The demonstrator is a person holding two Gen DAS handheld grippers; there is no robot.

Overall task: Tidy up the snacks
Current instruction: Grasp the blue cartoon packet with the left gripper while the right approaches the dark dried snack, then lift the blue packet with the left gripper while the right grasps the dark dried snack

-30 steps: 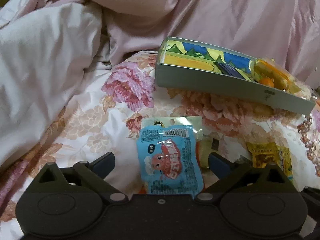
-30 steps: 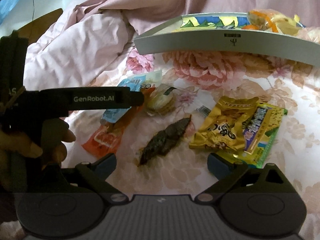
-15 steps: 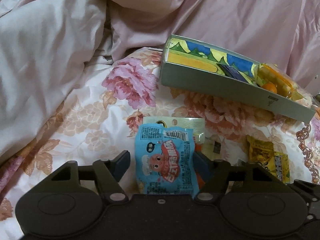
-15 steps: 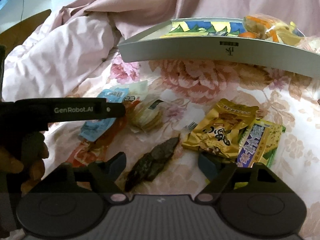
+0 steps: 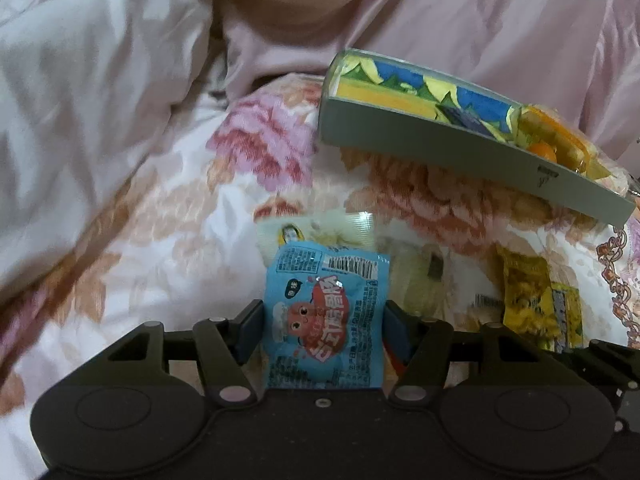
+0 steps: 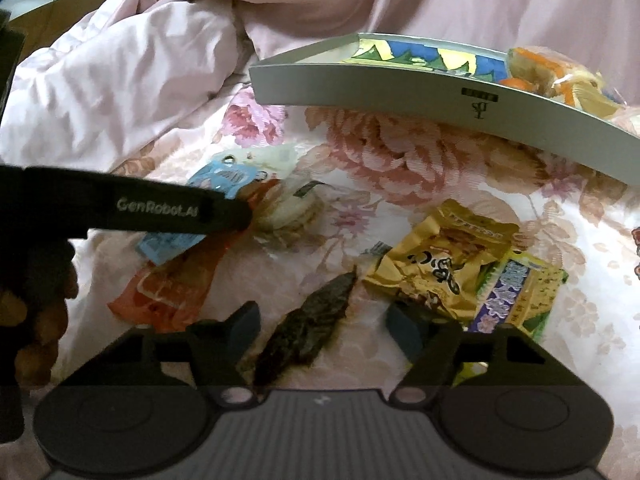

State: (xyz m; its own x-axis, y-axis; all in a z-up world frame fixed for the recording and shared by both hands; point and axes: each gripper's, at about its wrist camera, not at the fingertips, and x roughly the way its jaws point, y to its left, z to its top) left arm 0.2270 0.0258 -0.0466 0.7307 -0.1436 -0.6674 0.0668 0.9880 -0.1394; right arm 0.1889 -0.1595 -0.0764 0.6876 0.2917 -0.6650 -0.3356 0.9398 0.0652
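Observation:
A light blue snack packet (image 5: pixel 324 312) stands between the fingers of my left gripper (image 5: pixel 324 320). The jaws are closing and both pads meet the packet's side edges. From the right wrist view the left gripper (image 6: pixel 236 216) reaches in over that blue packet (image 6: pixel 168 244) and an orange packet (image 6: pixel 172 292). My right gripper (image 6: pixel 324 322) is closing around a dark brown snack piece (image 6: pixel 308 328) on the floral bedspread, with a gap left on each side. A grey box (image 5: pixel 440 152) with a colourful lining holds an orange-yellow bag (image 5: pixel 552 140).
On the bedspread lie a yellow packet (image 6: pixel 448 260), a green-purple packet (image 6: pixel 520 300) and a pale wrapped biscuit (image 6: pixel 292 212). The grey box (image 6: pixel 400 92) sits behind them. A bunched pink duvet (image 5: pixel 100 100) rises at left and back. A hand (image 6: pixel 36 308) holds the left gripper.
Both grippers' jaws have narrowed from wide open. The left pads have come in to the blue packet's edges. The right fingers have drawn closer to the dark snack piece.

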